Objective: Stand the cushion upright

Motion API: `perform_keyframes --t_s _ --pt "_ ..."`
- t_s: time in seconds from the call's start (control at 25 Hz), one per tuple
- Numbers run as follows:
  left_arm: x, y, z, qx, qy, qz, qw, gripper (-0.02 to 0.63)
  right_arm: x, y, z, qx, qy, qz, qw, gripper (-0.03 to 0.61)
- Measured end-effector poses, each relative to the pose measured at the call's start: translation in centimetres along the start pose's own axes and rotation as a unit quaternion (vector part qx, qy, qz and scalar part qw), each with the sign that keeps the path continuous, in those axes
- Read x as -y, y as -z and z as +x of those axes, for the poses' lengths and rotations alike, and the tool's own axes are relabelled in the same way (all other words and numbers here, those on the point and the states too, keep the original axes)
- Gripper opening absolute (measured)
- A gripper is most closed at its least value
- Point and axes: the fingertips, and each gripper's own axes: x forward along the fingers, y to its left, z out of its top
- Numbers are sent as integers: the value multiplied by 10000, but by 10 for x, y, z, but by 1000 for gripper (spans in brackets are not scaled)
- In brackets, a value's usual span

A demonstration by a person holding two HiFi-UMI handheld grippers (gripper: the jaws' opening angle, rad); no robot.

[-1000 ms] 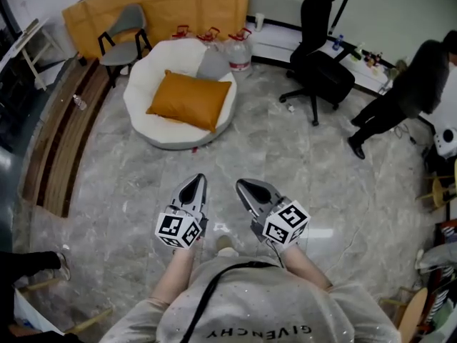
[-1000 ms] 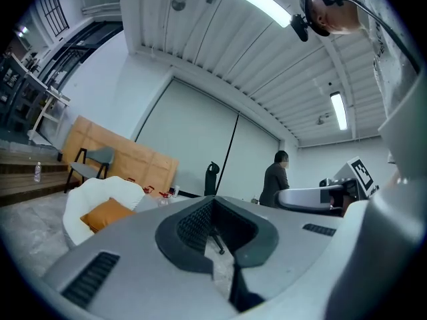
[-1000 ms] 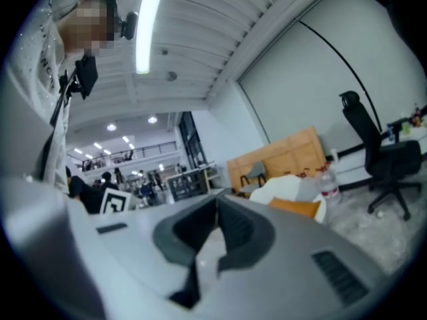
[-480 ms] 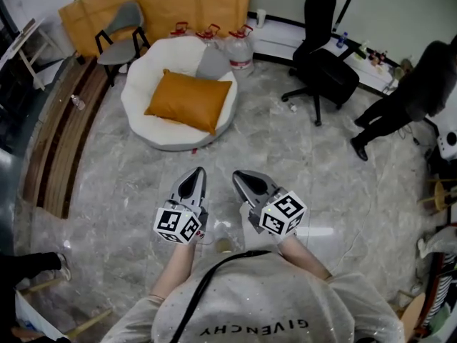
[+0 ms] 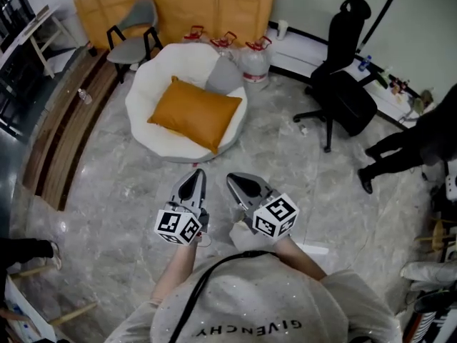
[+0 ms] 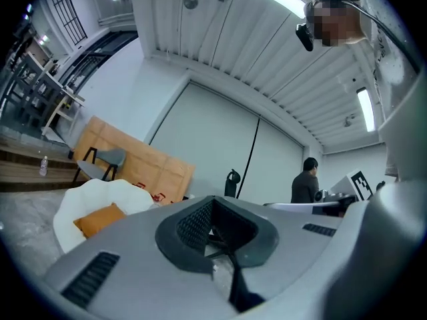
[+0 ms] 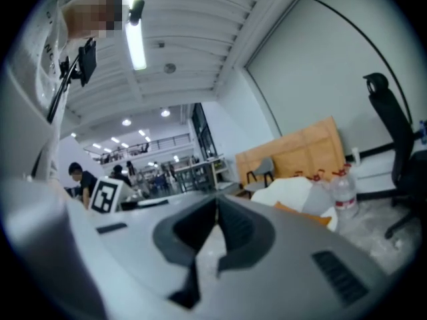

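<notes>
A grey marbled floor (image 5: 121,191) is spreading across the whole room, and a large round white padded seat (image 5: 143,102) is sitting on it, well ahead of the person. A rectangular orange fabric cushion (image 5: 194,111) is lying flat in the hollow of that seat, tilting only slightly with the padding, one corner reaching toward the seat's near rim. A smaller grey pillow (image 5: 223,78) is leaning against the back of the seat, just behind the orange cushion.

The left gripper (image 5: 192,183) and the right gripper (image 5: 240,184) are hanging side by side over bare floor, well apart from the seat's near rim and pointing toward it. Each one's jaws are pressing together on nothing, and neither is touching anything.

Judging by this, the task is barely beginning: the cushion is not yet being handled. What is left is reaching the seat, spreading the jaws, taking an edge of the cushion and raising it to stand on the seat, probably against its back.
</notes>
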Motion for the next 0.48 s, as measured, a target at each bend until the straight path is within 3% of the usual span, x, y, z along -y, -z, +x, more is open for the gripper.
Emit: perform_keyframes --t_s 0.16,0.48 --pt "-5 13 42 84 -285 -203 9994 23 46 -6 8 -150 -99 -64 9998 17" --pt "-20 23 113 200 -710 -226 9970 23 126 -20 22 -264 -262 86 9993 17"
